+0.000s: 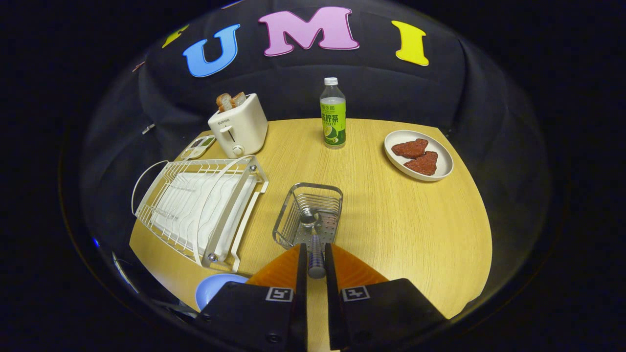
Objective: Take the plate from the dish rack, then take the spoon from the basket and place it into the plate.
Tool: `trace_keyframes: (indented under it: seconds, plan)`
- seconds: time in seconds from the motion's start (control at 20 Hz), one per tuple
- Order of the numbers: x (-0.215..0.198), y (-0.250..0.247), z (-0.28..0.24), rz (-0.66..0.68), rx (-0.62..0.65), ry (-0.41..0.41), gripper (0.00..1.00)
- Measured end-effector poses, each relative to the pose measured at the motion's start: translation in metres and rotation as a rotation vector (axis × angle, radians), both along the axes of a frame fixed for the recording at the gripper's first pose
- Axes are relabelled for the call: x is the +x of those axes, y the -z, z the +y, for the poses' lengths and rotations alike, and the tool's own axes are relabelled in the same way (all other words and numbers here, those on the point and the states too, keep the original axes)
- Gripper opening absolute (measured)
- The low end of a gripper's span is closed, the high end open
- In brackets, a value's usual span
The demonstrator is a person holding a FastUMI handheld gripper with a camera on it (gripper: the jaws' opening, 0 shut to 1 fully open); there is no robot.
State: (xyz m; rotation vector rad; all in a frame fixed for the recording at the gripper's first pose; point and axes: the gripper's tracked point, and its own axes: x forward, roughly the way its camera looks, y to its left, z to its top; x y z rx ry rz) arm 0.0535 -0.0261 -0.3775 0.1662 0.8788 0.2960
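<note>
Pinching the slim metal spoon [313, 242] by its rigid, likely slippery handle, the gripper [313, 259] fingers hold it over the wire basket [293, 215].

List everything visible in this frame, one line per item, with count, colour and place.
table: 1, light wood, under everything
dish rack: 1, white, beside the basket
basket: 1, metal wire, just ahead of the fingers
spoon: 1, metal, handle between the fingers, bowl in the basket
blue plate: 1, light blue, beside the gripper, near the rack
toaster: 1, cream, bread in its slots, beyond the rack
bottle: 1, green label, white cap, beyond the basket
white plate: 1, holds two reddish-brown pieces, far side
gripper: 1, fingers closed on the spoon handle
</note>
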Motion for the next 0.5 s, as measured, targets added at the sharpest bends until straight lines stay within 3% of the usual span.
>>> trace_keyframes:
  seconds: [0.25, 0.5]
  plan:
    - [0.0, -0.004, -0.001, -0.034, -0.015, -0.007, 0.11]
    - [-0.004, -0.03, -0.005, -0.071, -0.005, -0.002, 0.11]
